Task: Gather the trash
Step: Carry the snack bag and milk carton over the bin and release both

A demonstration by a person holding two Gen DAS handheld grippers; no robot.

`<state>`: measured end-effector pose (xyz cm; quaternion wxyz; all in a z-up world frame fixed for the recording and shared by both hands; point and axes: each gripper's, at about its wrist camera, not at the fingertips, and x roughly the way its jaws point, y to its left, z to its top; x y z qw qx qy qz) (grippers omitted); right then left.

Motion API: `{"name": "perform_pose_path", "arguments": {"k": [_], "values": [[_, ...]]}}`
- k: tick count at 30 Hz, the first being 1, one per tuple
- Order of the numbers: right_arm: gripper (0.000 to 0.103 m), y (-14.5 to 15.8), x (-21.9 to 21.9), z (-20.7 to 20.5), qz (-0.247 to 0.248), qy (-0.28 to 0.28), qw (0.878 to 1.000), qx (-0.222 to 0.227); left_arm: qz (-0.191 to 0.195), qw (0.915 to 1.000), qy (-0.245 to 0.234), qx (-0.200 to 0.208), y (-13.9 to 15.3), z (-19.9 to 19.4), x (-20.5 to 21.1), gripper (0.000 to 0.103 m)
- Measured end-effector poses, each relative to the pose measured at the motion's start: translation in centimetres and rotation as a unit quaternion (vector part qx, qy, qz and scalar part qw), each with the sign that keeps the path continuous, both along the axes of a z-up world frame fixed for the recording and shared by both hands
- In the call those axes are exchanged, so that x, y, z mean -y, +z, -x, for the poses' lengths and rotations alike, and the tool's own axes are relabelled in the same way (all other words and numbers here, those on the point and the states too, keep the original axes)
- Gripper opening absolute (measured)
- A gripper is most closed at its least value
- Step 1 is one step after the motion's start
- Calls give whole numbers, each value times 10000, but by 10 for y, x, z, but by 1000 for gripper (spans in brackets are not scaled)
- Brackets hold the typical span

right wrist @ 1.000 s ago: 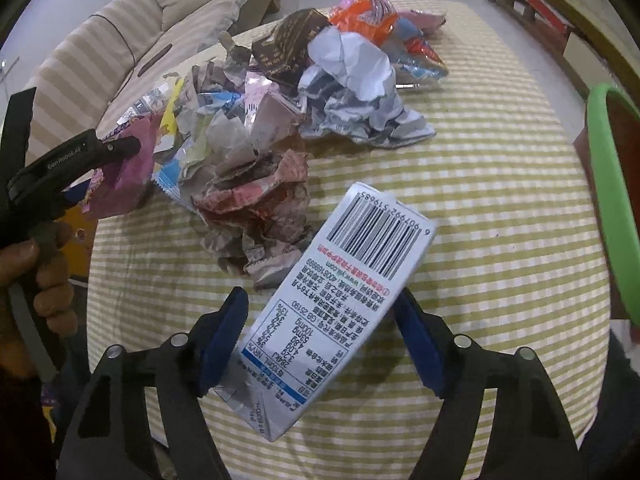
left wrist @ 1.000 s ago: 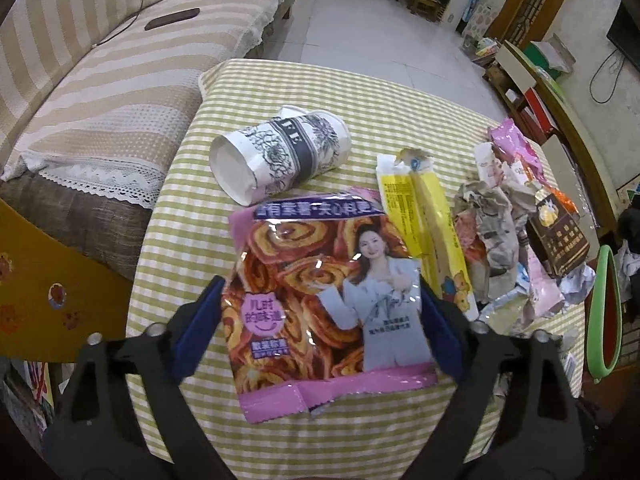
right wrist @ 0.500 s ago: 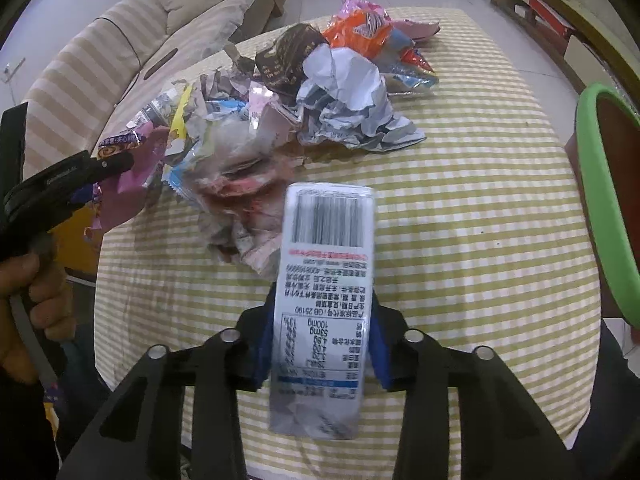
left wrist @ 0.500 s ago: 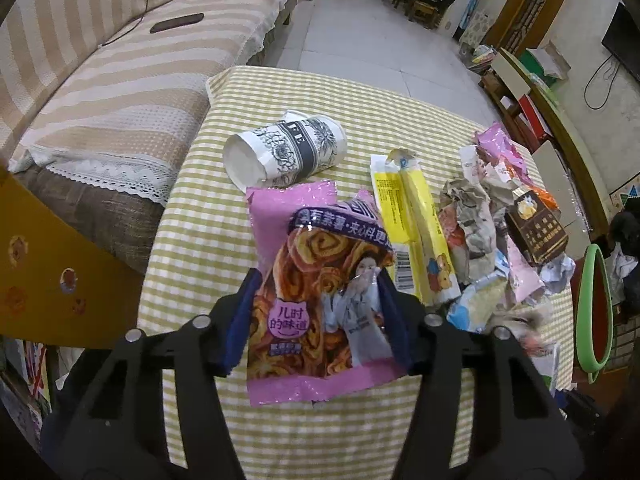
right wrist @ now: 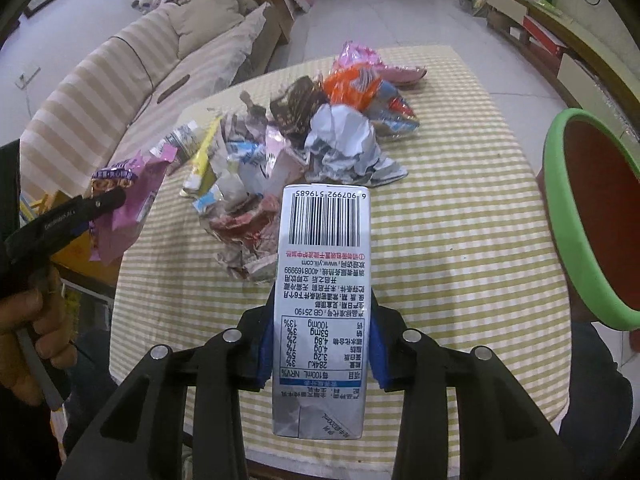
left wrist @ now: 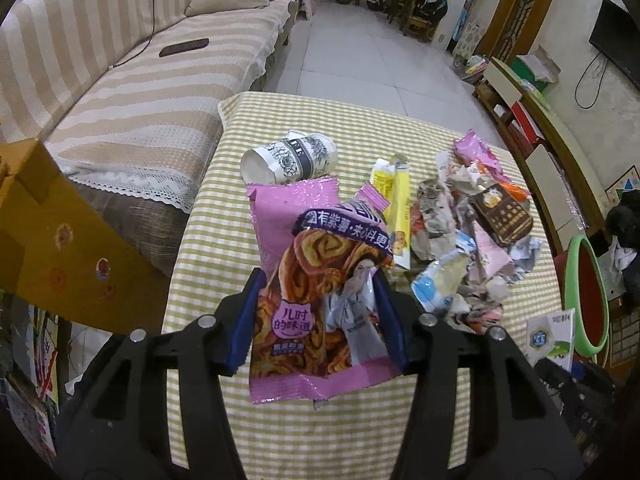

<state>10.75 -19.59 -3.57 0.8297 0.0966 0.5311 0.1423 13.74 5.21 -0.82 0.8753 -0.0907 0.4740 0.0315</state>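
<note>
My left gripper [left wrist: 318,280] is closing on a pink snack bag [left wrist: 292,216], its blue pads pressing the crumpled sides and holding it above the checked table [left wrist: 312,432]. The same bag [right wrist: 132,184] hangs at the left of the right wrist view. My right gripper [right wrist: 322,296] is shut on a grey milk carton [right wrist: 324,232], barcode end pointing away, lifted over the table. A pile of crumpled wrappers [right wrist: 320,136] lies behind the carton. In the left wrist view the pile [left wrist: 460,232] sits to the right of the bag.
A patterned paper cup [left wrist: 288,158] lies on its side beyond the bag, with a yellow wrapper [left wrist: 394,200] beside it. A green-rimmed bin [right wrist: 580,216] stands off the table's right edge. A striped sofa [left wrist: 140,80] and a yellow box [left wrist: 52,240] stand left.
Both grippers went from open around their items to shut on them. The snack bag got squeezed and lifted off the cloth. The carton turned straight and rose off the table.
</note>
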Motion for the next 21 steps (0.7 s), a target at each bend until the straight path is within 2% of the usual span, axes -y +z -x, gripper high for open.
{"name": "perform_pose_path", "arguments": {"k": [10,21], "values": [[36,34,19,8,-145,-123,9986,498,-18,9987,-316,396,42,21,31,51],[36,67,80,5,-266,-636,9928,981,46,9942,-893,592,68,17,94,51]]}}
